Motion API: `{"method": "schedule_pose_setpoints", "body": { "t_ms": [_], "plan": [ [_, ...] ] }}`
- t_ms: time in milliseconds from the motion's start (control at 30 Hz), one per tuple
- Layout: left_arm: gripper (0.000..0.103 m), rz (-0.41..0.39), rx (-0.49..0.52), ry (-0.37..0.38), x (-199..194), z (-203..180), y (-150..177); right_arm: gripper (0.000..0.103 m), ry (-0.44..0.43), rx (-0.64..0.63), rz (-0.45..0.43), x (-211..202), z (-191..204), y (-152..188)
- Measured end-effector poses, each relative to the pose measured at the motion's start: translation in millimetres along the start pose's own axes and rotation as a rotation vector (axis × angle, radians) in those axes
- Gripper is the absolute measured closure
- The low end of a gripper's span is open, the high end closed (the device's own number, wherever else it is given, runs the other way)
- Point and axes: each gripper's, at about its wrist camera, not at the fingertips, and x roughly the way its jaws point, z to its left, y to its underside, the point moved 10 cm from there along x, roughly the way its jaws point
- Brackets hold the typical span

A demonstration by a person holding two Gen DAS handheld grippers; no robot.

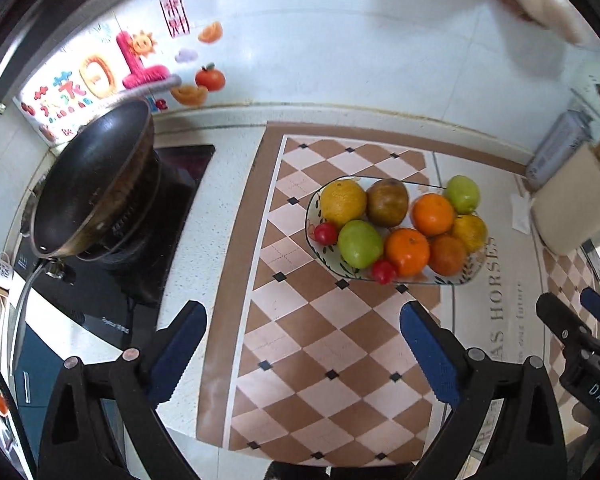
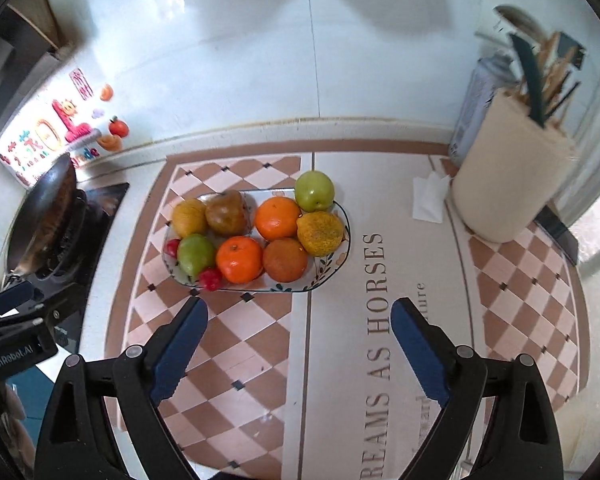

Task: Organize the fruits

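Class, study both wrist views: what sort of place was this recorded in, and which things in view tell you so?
Most likely a home kitchen counter. A wok sits on a black stove against a tiled wall, a utensil holder stands at the far right, and a plate of fruit rests on a checkered mat.

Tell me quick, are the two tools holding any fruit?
Left tool: open, holding nothing.
Right tool: open, holding nothing.

Ahead of the black, blue-padded left tool (image 1: 303,322), a white plate (image 1: 452,280) with a painted leaf border carries orange, green, yellow, brown and small red fruits (image 1: 406,251). Under it, a brown-and-pink diamond-check mat (image 1: 320,360) with black dots covers the speckled white table (image 1: 196,248).
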Motion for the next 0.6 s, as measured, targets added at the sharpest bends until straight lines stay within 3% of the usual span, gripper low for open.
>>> {"method": "schedule_pose_setpoints", "body": {
  "t_ms": [600],
  "plan": [
    [0.004, -0.207, 0.057, 0.095, -155, 10, 70, 0.004, 0.038, -0.002, -0.201, -192, 32, 81]
  ]
}}
